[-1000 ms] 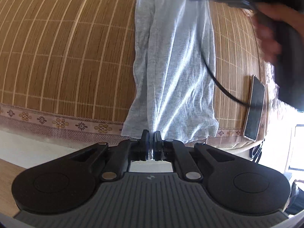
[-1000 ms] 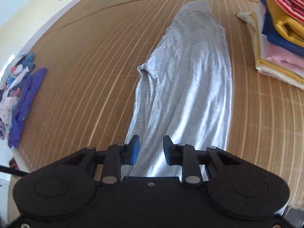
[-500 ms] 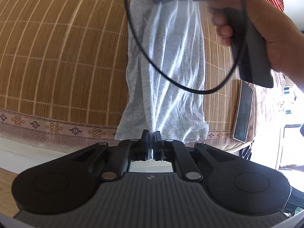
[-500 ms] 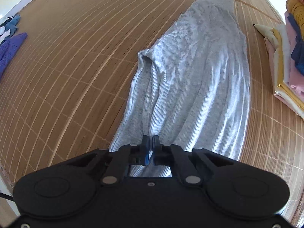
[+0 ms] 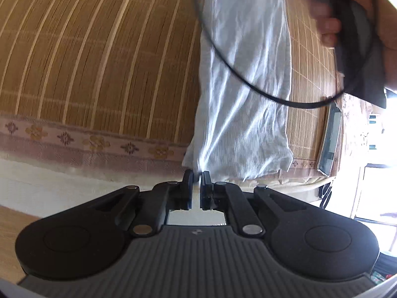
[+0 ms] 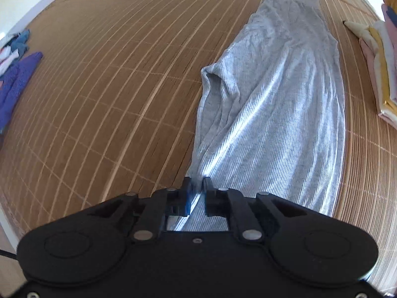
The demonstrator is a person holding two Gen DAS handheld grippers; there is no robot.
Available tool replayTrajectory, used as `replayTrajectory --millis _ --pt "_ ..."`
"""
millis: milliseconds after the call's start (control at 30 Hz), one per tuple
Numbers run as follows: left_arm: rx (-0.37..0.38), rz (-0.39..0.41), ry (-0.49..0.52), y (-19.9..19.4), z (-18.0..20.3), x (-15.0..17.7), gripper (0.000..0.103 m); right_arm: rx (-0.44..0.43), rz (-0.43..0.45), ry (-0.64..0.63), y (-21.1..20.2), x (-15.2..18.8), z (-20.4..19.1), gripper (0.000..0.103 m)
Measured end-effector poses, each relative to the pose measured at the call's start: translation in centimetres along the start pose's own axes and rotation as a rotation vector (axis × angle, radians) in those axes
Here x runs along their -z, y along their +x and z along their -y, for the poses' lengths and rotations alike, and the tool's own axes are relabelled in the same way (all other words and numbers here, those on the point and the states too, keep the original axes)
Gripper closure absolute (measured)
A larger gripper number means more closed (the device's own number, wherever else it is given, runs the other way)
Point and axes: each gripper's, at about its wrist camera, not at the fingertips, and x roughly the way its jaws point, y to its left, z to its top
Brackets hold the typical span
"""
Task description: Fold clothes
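A light grey ribbed garment (image 5: 243, 94) lies stretched lengthwise on a bamboo mat (image 5: 86, 62). My left gripper (image 5: 197, 177) is shut on its near hem, at the mat's bordered edge. In the right wrist view the same garment (image 6: 280, 104) runs away from me, with a sleeve folded in on its left side. My right gripper (image 6: 197, 182) has a bunch of that fabric between its pads; its jaws are opening slightly, and creases still converge on the tips. A hand (image 5: 372, 29) holding the right gripper's handle shows at the top right of the left wrist view.
A black cable (image 5: 248, 82) loops over the garment. A dark phone-like slab (image 5: 330, 144) lies at the mat's right edge. A stack of folded clothes (image 6: 379, 74) sits right of the garment. Loose purple and blue clothes (image 6: 17, 82) lie far left. The mat's patterned border (image 5: 74, 139) meets the floor.
The right jaws stood open over the fabric, then closed on it, and now show a slightly wider gap. The hand with the right gripper came closer in the left wrist view. The left grip is unchanged.
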Motion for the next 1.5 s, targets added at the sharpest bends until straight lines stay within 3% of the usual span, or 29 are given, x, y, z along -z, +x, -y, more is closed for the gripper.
replayTrajectory --millis 100,333,500,667,733,800,900,967,1167,1500 --pt "-0.009 -0.022 0.013 -0.3 -0.3 0.6 0.097 -0.03 0.028 0.063 -2.7 0.5 1.7 0.071" --pt "-0.046 0.047 -0.011 -1.8 -0.5 0.1 0.088 -0.119 -0.039 -0.014 -5.3 7.1 2.9 0.07" --pt "-0.064 0.099 -0.004 -2.8 -0.2 -1.4 0.086 -0.089 -0.149 -0.136 -4.7 13.6 1.9 0.069" --pt "-0.091 0.112 0.0 -1.9 0.0 -2.1 0.084 -0.058 -0.214 -0.122 -6.2 18.4 2.7 0.066" --pt "-0.109 0.11 0.016 -1.4 0.1 -2.2 0.076 -0.066 -0.214 -0.088 -7.3 19.0 3.5 0.066" --pt "-0.124 0.11 0.036 0.0 1.2 -2.4 0.071 -0.047 -0.172 -0.025 -8.4 18.9 4.7 0.058" --pt "-0.166 0.077 0.088 1.1 2.0 -2.1 0.054 -0.017 -0.13 0.122 -8.5 18.5 6.9 0.053" --pt "-0.191 0.065 0.107 1.6 2.2 -1.8 0.052 -0.032 -0.131 0.192 -7.7 18.5 7.9 0.053" --pt "-0.221 0.084 0.161 2.5 3.4 -1.0 0.051 -0.044 -0.097 0.232 -6.5 18.6 7.5 0.048" --pt "-0.291 0.056 0.19 4.1 6.0 -0.8 0.052 0.055 -0.116 0.077 -5.0 18.0 3.0 0.044"
